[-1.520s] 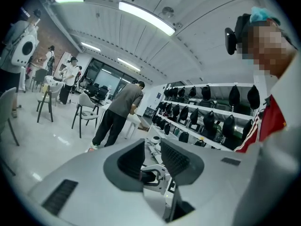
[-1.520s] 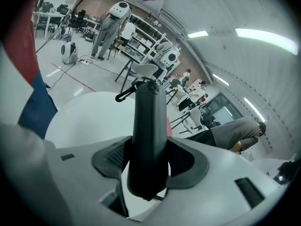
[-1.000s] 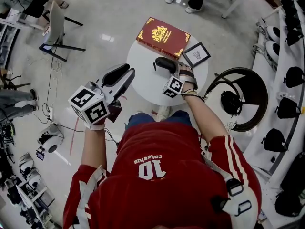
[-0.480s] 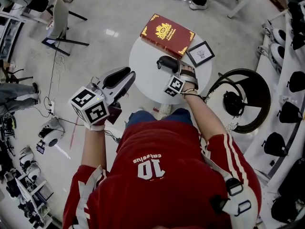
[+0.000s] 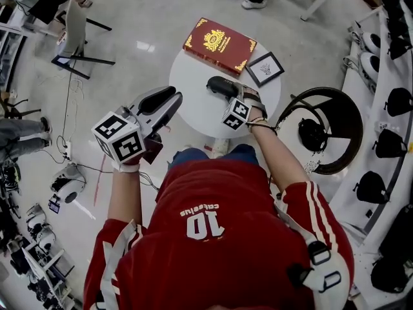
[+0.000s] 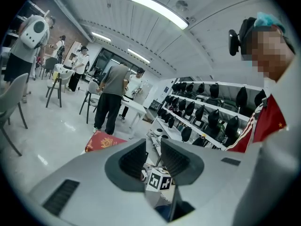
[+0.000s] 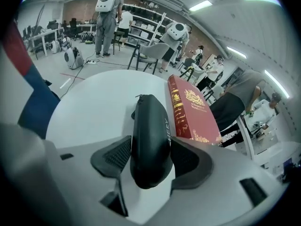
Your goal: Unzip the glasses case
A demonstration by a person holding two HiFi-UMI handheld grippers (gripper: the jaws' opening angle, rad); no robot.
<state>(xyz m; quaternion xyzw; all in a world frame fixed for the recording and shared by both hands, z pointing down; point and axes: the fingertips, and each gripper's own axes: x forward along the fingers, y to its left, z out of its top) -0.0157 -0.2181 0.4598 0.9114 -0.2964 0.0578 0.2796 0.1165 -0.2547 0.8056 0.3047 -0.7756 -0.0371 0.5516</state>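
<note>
Your left gripper (image 6: 154,149), jaws slightly apart and empty, hangs off the tabletop's (image 5: 190,86) 8 o'clock edge. Your right gripper (image 7: 150,145), the nearer one, straddles the glasses case's (image 7: 149,119) near end, jaws just widened, without evident squeeze. The case's long axis runs 6 to 12 o'clock along those jaws. Only the right gripper view shows a small tab, probably the zip pull, at its far tip.
</note>
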